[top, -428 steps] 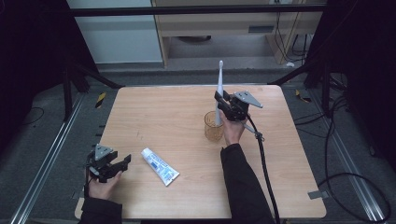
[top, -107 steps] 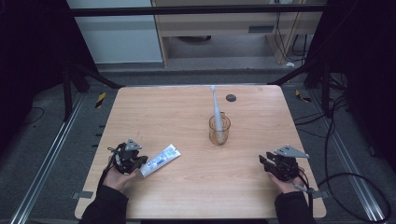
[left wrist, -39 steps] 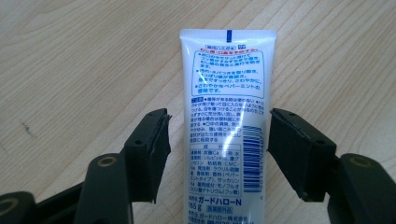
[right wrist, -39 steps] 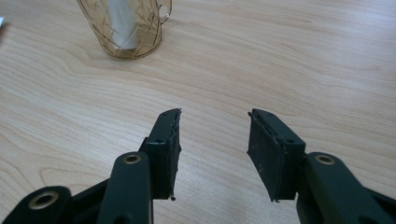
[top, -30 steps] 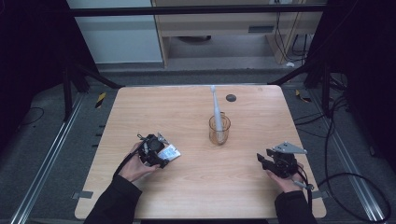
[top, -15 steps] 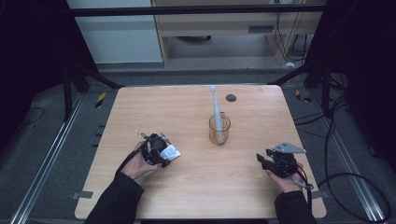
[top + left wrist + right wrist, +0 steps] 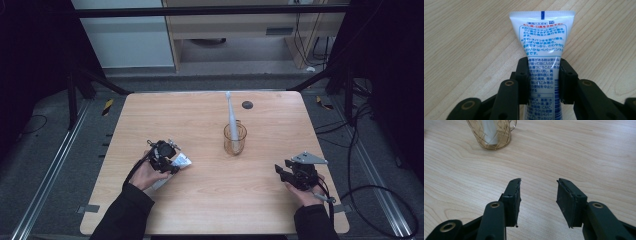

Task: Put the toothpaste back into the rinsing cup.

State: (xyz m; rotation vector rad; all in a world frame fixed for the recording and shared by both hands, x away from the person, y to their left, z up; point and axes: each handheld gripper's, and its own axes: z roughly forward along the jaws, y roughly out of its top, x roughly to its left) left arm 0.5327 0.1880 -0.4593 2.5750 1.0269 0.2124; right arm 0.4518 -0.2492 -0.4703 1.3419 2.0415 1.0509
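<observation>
A white toothpaste tube (image 7: 541, 37) with blue print lies flat on the wooden table, its crimped end pointing away from me. My left gripper (image 7: 544, 61) has just been closing, and its pads now press on both sides of the tube. In the high view that gripper (image 7: 162, 152) sits at the table's left with the tube (image 7: 181, 161) poking out to its right. My right gripper (image 7: 538, 182) rests open near the front right (image 7: 282, 172) with nothing between its jaws. A gold wire-patterned glass cup (image 7: 235, 139) holds a white toothbrush (image 7: 230, 107) upright at the table's middle.
The cup (image 7: 490, 133) stands some way ahead and left of my right gripper. A small dark round spot (image 7: 247, 104) marks the table's far side. Bare wood (image 7: 225, 185) lies between the two hands. Cables and metal rails run along the floor beside the table.
Both hands stay where they were. The left gripper's jaws look drawn in around the toothpaste tube compared with a second ago.
</observation>
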